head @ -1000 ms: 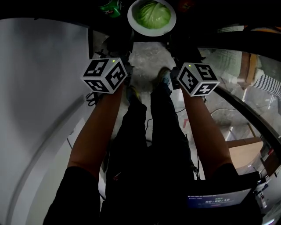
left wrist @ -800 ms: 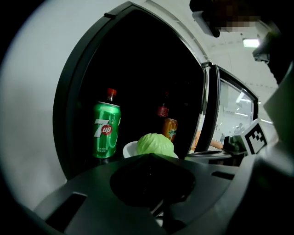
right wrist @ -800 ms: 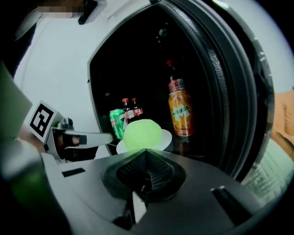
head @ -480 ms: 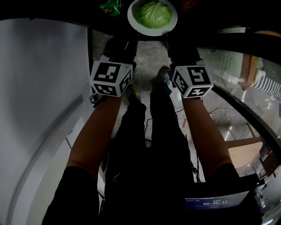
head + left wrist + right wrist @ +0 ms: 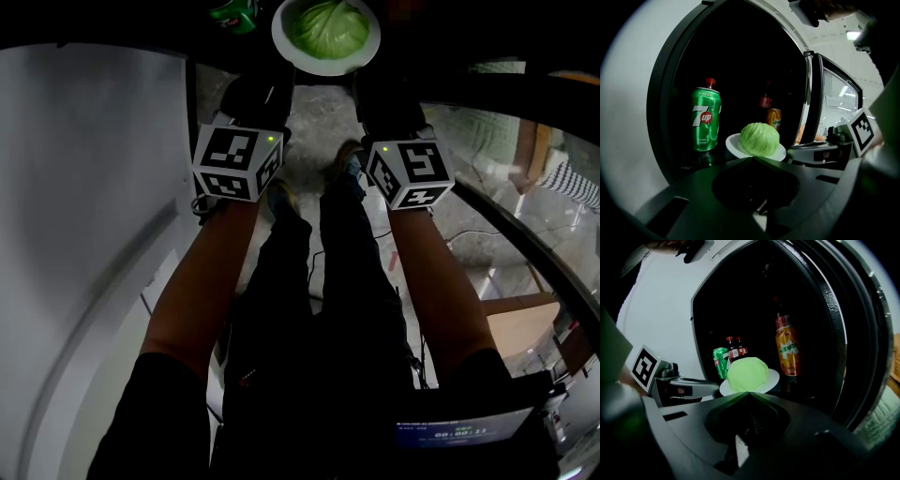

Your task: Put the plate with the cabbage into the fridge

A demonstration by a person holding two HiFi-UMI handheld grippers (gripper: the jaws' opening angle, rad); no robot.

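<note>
Plate [image 5: 732, 143] with cabbage [image 5: 760, 138] at fridge [image 5: 665, 103] mouth, green can [image 5: 706, 119] left, orange bottle [image 5: 786, 348] right. Left gripper [image 5: 752, 158] and right gripper [image 5: 749, 393] both clamped on near rim. Seated on shelf or not: unclear. Advice: hold level, push far evenly, clear can and bottle, release only once seated.

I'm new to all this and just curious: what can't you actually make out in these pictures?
- Underside of the plate: in both gripper views the left tool and right tool cover it, so whether it rests on anything is unclear.
- The green can: head view, cut off by the top edge.
- The red-capped bottle: left gripper view, label too dark to read.
</note>
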